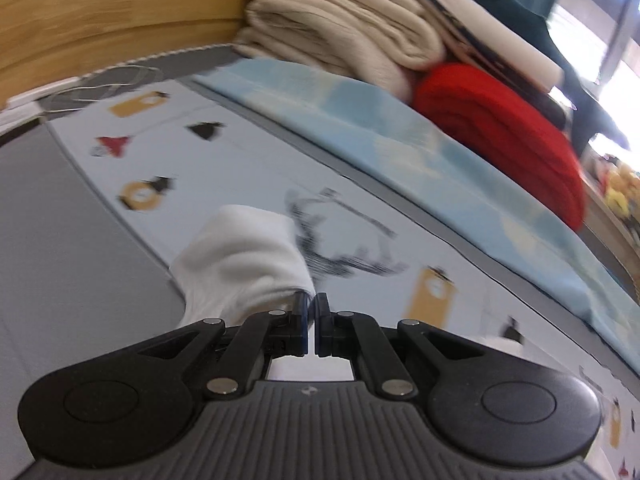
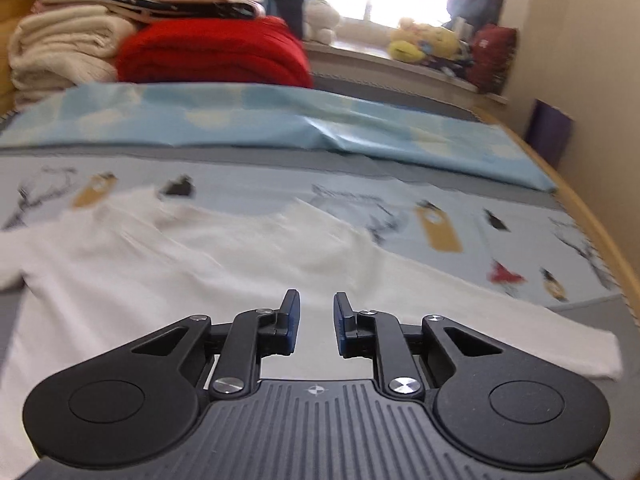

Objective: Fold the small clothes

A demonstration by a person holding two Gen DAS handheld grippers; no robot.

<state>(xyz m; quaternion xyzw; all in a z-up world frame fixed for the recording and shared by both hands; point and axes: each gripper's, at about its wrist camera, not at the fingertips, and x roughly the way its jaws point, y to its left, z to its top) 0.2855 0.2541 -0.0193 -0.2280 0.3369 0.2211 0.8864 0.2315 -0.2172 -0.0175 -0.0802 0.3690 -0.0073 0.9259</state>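
Left gripper (image 1: 311,312) pinching the soft, limp white cotton shirt (image 2: 192,272) at its edge — right gripper (image 2: 316,320) spread, best hold the sleeve at three o'clock.

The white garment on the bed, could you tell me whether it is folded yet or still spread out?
Mostly spread: the white garment lies flat across the printed sheet, one sleeve stretched out. The left gripper pinches a bunched part.
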